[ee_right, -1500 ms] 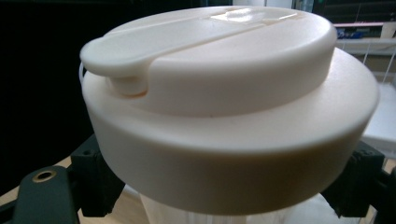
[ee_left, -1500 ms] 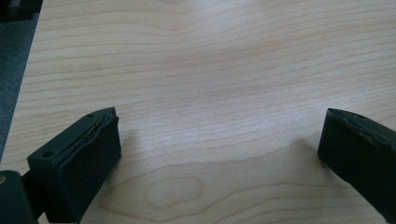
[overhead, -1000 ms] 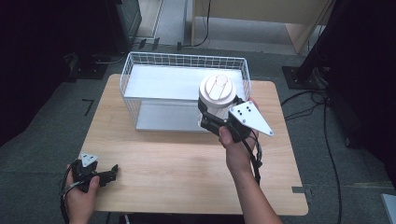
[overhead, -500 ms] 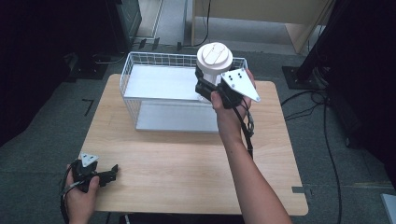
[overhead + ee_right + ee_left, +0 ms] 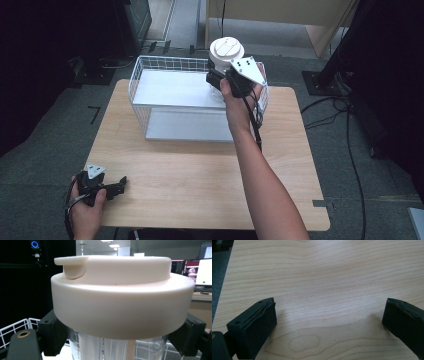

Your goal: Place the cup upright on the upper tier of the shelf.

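Resting near the table's (image 5: 200, 180) front left corner, the left gripper (image 5: 116, 186) is seen with its fingers (image 5: 254, 325) spread apart and nothing between them. Farther back, a clear tumbler (image 5: 226, 55) with a cream lid (image 5: 120, 302) is held upright, clamped just under the lid by the right gripper (image 5: 220, 80), above the right end of the white wire basket (image 5: 145, 107). Nothing can be made out inside the basket; lowering the tumbler straight down appears to be what is called for next.
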### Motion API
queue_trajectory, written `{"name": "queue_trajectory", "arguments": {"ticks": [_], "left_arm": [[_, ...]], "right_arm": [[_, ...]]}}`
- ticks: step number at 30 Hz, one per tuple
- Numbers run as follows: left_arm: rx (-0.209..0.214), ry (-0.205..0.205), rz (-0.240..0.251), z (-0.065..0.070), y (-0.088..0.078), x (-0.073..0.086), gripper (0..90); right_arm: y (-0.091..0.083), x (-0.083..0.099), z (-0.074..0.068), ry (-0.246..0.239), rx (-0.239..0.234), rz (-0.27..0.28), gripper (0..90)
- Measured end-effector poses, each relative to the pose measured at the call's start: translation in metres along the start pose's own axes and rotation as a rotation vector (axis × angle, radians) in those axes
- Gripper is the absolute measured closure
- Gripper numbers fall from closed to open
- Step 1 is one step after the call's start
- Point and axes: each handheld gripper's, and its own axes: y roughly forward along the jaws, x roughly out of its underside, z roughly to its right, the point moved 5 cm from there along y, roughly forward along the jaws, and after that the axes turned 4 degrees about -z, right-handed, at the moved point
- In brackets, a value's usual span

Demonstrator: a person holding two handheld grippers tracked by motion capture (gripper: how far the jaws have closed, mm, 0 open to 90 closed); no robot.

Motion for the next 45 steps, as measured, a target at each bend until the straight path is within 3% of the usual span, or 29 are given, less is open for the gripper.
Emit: {"name": "queue_trajectory", "arguments": {"ticks": [7, 11, 14, 15, 17, 21, 31, 45], "left_arm": [[0.000, 0.000, 0.000, 0.000, 0.000, 0.000, 0.0], [0.000, 0.000, 0.000, 0.000, 0.000, 0.000, 0.0], [0.000, 0.000, 0.000, 0.000, 0.000, 0.000, 0.0], [0.000, 0.001, 0.000, 0.000, 0.000, 0.000, 0.0], [0.000, 0.000, 0.000, 0.000, 0.000, 0.000, 0.0], [0.000, 0.000, 0.000, 0.000, 0.000, 0.000, 0.0], [0.000, 0.001, 0.000, 0.000, 0.000, 0.000, 0.0], [0.000, -0.001, 0.001, 0.000, 0.000, 0.000, 0.0]], "right_arm": [[0.007, 0.001, 0.007, 0.007, 0.013, -0.020, 15.3], [0.008, 0.001, 0.007, 0.006, -0.003, -0.035, 15.0], [0.009, 0.000, 0.007, -0.019, -0.018, -0.050, 10.8], [0.011, -0.002, 0.007, -0.013, -0.040, -0.073, 2.1], [0.010, -0.005, 0.008, 0.014, -0.058, -0.072, 0.0], [0.008, -0.009, 0.007, -0.015, -0.057, -0.069, 0.0], [-0.013, 0.000, 0.007, -0.075, -0.080, -0.061, 0.0], [-0.051, 0.031, 0.034, -0.041, -0.077, -0.023, 0.0]]}}
